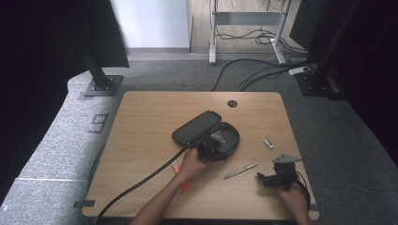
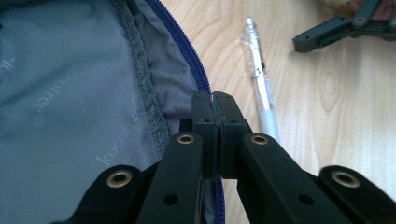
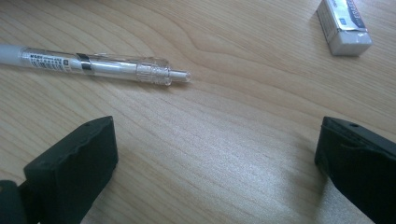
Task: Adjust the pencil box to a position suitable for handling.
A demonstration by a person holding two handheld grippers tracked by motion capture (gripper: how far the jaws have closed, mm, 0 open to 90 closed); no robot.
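A black zip-up case (image 1: 209, 133) lies open near the middle of the table, its lid (image 1: 196, 126) folded out flat to the left and far side, its rounded tray part to the right. Inside, the lining is grey fabric printed with pale lettering (image 2: 70, 107), and a blue zipper (image 2: 184, 56) runs along the rim beside a band of grey stitched trim. The near rim of the tray part is pinched at the zipper edge, the fabric pulled up slightly there. The case rests flat on the wood otherwise, just left of a clear pen lying near it.
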